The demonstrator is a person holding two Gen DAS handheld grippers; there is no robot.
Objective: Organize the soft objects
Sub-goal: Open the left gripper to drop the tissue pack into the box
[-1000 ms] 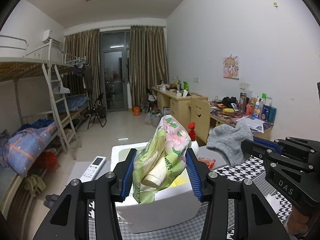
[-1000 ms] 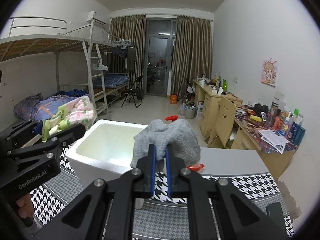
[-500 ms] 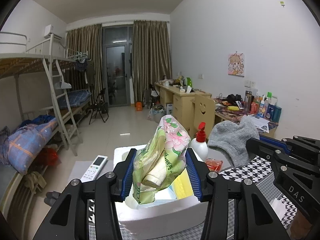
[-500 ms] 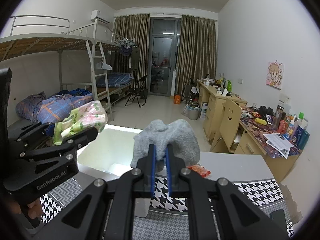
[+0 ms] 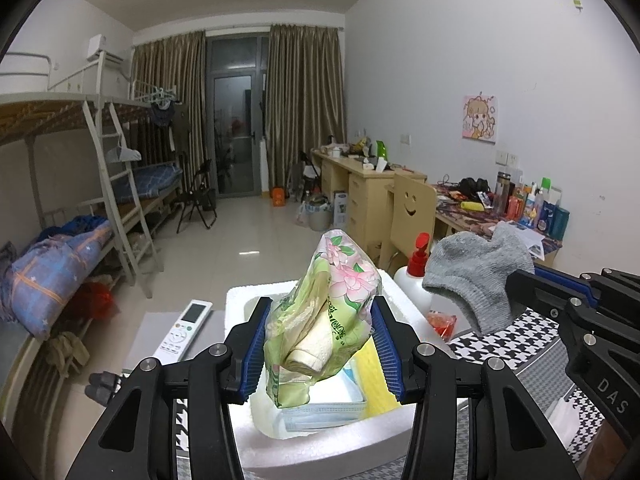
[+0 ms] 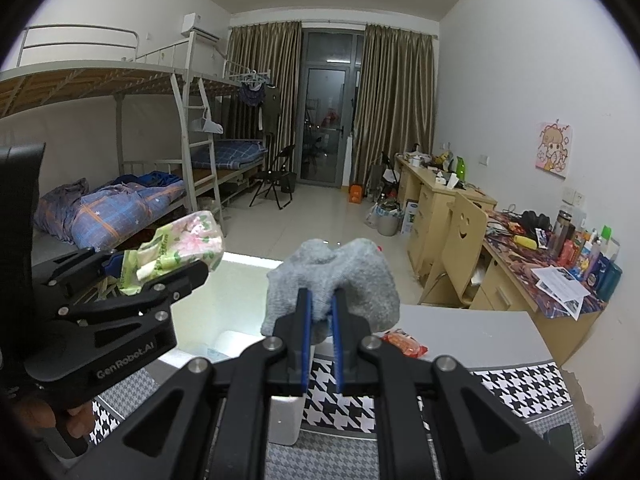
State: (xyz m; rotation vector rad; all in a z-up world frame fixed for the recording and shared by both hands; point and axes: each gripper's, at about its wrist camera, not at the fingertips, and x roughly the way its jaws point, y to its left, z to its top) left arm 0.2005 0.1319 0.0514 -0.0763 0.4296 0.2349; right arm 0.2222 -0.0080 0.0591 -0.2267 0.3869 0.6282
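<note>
"GenRobot.AI" is printed in white on the side of the left gripper (image 5: pixel 320 344), and "DAS" on the right gripper (image 6: pixel 320 312). The green print on the floral green plastic tissue pack (image 5: pixel 324 320) is too small to read. The left fingers are clamped on that pack, held above the open white foam box (image 5: pixel 400 296), hiding much of its inside; a pale blue mask pack (image 5: pixel 324 408) and something yellow show below. The right fingers pinch a grey knitted sock (image 6: pixel 332 276) just beside the box. Nearby: a white remote control (image 5: pixel 184 332), a red-capped white pump bottle (image 5: pixel 416 268), a red snack packet (image 6: pixel 404 342) and the houndstooth tablecloth (image 6: pixel 516 388).
</note>
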